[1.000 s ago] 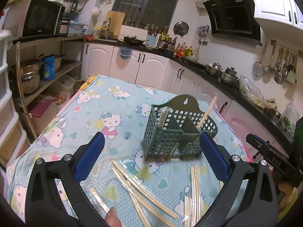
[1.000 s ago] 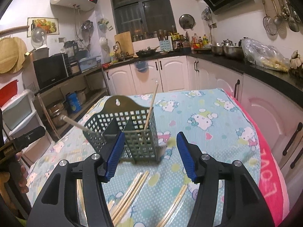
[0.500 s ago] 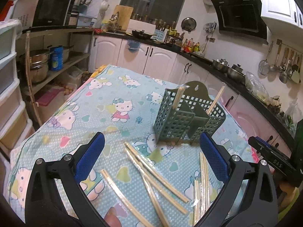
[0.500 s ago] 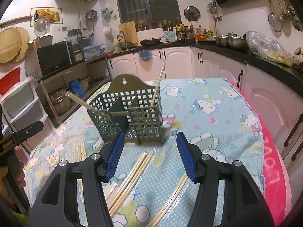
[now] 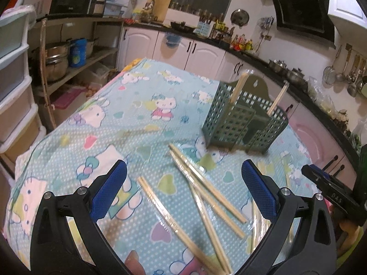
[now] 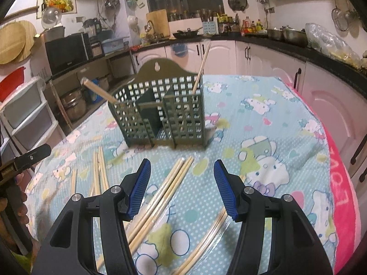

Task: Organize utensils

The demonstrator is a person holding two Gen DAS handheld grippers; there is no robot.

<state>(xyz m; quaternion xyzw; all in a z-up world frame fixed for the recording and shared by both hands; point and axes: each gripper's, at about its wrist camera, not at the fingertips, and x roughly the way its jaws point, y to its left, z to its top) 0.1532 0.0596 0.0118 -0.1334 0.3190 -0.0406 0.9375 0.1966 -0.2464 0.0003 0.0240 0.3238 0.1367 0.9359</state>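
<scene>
A green perforated utensil caddy (image 5: pixel 245 123) (image 6: pixel 160 114) stands upright on the table and holds two wooden chopsticks, one leaning at each side. Several wrapped wooden chopsticks (image 5: pixel 206 190) (image 6: pixel 160 194) lie loose on the cloth in front of it. My left gripper (image 5: pixel 183 194) is open and empty, above the loose chopsticks. My right gripper (image 6: pixel 182 188) is open and empty, over a chopstick pair, short of the caddy. The other gripper's tip shows at each view's edge (image 5: pixel 330 190) (image 6: pixel 27 158).
The table wears a light blue cartoon-cat cloth (image 5: pixel 137 105) with a pink edge at the right (image 6: pixel 339 183). White drawers (image 5: pixel 13 91) and a shelf with pots (image 5: pixel 59 61) stand left of the table. Kitchen counters and cabinets line the back and right.
Both grippers have pulled back from the caddy and tilted down, so more loose chopsticks show between the fingers. Both stay open. The caddy and chopsticks have not moved.
</scene>
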